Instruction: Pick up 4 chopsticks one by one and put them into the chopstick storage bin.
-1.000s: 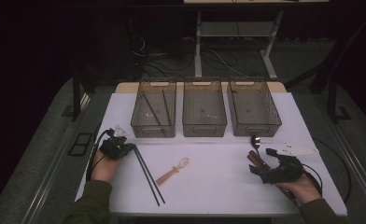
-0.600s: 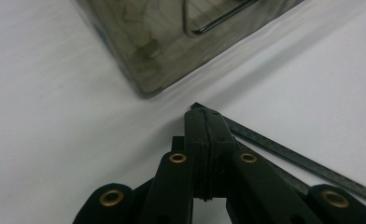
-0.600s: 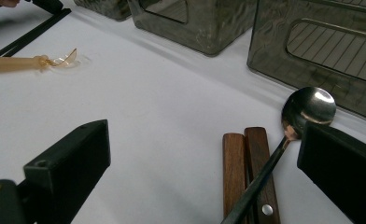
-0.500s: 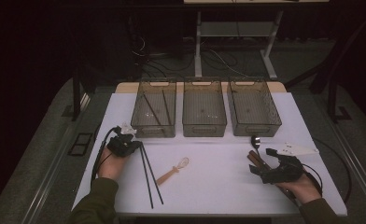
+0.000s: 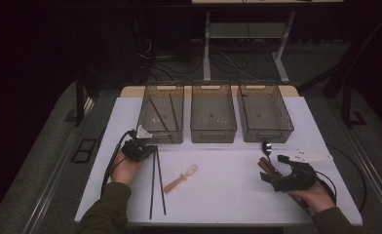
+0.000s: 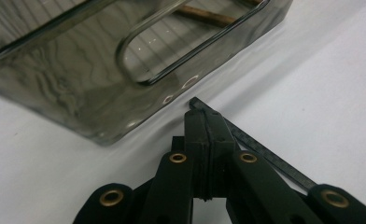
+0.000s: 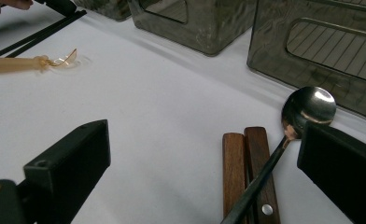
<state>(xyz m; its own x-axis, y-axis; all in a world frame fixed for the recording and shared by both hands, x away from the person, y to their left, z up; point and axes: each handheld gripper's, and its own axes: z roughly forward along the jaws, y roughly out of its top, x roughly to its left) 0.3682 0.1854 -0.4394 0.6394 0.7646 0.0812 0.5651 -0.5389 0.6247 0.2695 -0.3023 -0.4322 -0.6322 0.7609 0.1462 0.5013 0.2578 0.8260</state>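
While the left gripper (image 5: 141, 147) sits near the left front corner of the left-hand smoky translucent plastic bin (image 5: 162, 111), its jaws are clenched flat together; in the left gripper view a thin black chopstick (image 6: 258, 148) runs beside and under the closed jaws, its tip just short of the bin wall (image 6: 73, 88). Whether the pads pinch that tip or merely rest on it — cannot tell.

Work piece: pair of long black chopsticks (image 5: 156, 180), lying side by side on the white desk (image 5: 228, 195), running from the left gripper back toward the near edge, left of centre. Two more dark sticks already lie in the left bin.

Handling judgement:
- Light, stiff, very slender; no risk of crushing, little of breaking.
- Smooth finish and narrow section, so likely slippery — prone to roll or pivot out of flat pads.
- Held at the far tip, the long free end would probably droop and swing. A hold nearer the middle should balance better.
- Lying flat on the desk, the stick offers little height for the jaws to get under.

Right gripper (image 5: 290, 175): jaws released, wide apart, nothing between the pads. It rests near the right near corner of the desk over two brown wooden handles (image 7: 246, 172) and a dark-handled metal spoon (image 7: 307, 106). A small whisk with a pale wooden handle (image 5: 180, 178) lies mid-desk, apart from both grippers.
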